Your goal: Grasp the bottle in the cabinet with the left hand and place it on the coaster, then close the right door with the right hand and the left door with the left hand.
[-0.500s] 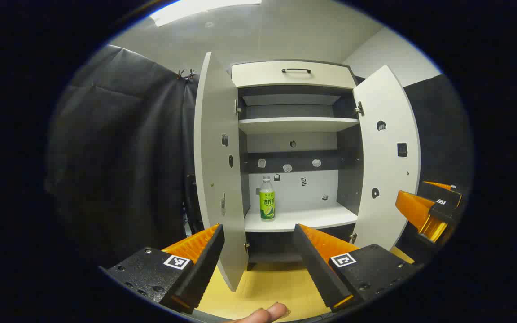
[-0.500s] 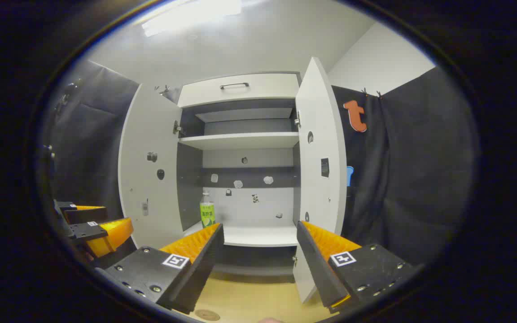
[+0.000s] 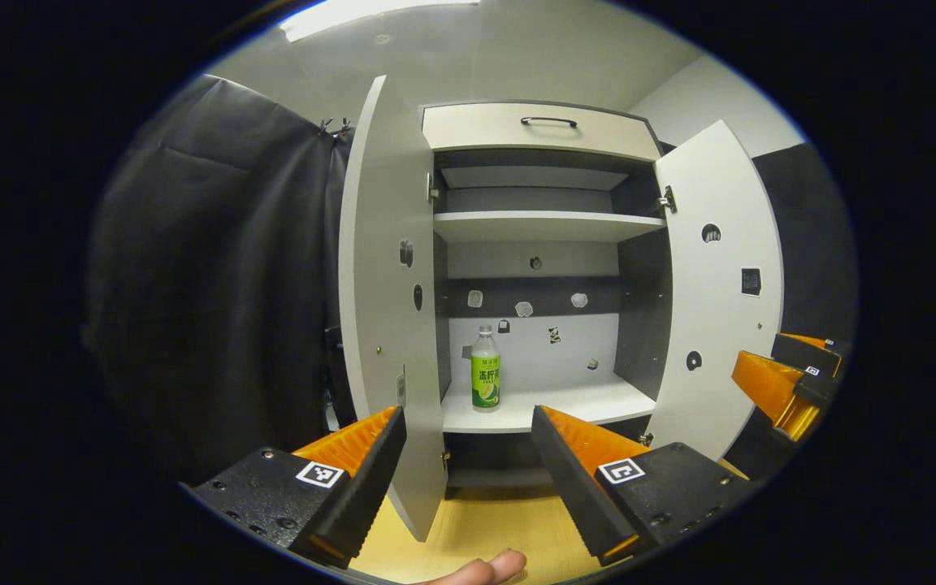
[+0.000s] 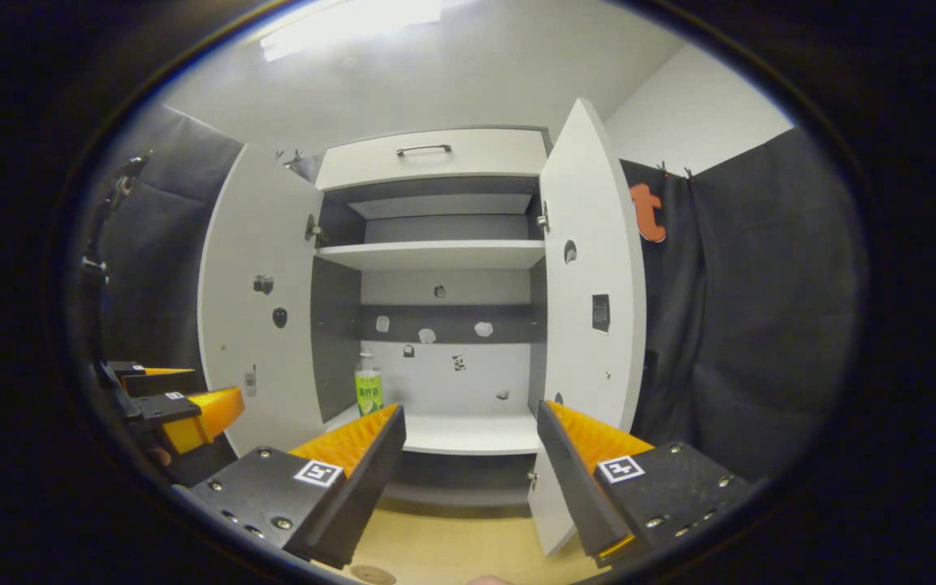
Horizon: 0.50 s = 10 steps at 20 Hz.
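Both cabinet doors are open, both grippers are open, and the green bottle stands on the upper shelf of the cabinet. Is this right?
Not quite. In the left gripper view the bottle stands upright on the lower shelf, near its left end; the upper shelf is bare. The rest holds: the left door and right door are open, as are the left gripper and right gripper.

Matt white laminate cabinet [image 3: 704,268], glossy plastic bottle [image 3: 485,380], smooth wooden table [image 3: 484,524]

Bottle [image 3: 485,370] upright on cabinet shelf [image 3: 565,400], doors wide
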Motion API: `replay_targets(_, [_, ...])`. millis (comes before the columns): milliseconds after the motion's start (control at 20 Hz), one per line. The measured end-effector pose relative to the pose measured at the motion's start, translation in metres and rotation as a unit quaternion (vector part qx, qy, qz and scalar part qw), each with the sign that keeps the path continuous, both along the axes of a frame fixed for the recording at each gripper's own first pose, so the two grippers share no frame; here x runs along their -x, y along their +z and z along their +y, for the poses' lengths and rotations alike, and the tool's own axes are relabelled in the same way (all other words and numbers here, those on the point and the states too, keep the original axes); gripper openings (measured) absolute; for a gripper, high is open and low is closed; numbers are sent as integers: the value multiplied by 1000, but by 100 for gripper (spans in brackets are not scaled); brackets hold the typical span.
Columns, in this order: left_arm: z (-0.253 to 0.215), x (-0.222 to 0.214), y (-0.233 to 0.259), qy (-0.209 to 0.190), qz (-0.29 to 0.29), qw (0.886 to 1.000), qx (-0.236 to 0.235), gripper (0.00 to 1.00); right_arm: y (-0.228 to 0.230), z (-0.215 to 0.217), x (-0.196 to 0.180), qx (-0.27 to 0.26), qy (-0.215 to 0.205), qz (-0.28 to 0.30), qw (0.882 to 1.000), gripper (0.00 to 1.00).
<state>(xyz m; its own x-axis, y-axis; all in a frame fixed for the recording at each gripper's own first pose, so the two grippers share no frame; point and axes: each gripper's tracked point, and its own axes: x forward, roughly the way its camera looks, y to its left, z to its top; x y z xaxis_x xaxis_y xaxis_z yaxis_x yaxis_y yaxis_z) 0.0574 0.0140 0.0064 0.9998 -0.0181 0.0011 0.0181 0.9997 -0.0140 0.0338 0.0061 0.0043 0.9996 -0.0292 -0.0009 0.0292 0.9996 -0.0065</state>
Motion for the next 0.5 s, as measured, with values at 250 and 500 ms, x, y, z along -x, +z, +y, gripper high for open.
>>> replay_targets(250, [-1, -44, -8, -12, 6, 1000, -2, 98, -7, 7, -29, -3, -6, 0, 1000, 99])
replay_targets(500, [-8, -83, -16, -29, 4, 1000, -3, 98, -11, 22, -59, -5, 1, -6, 1000, 97])
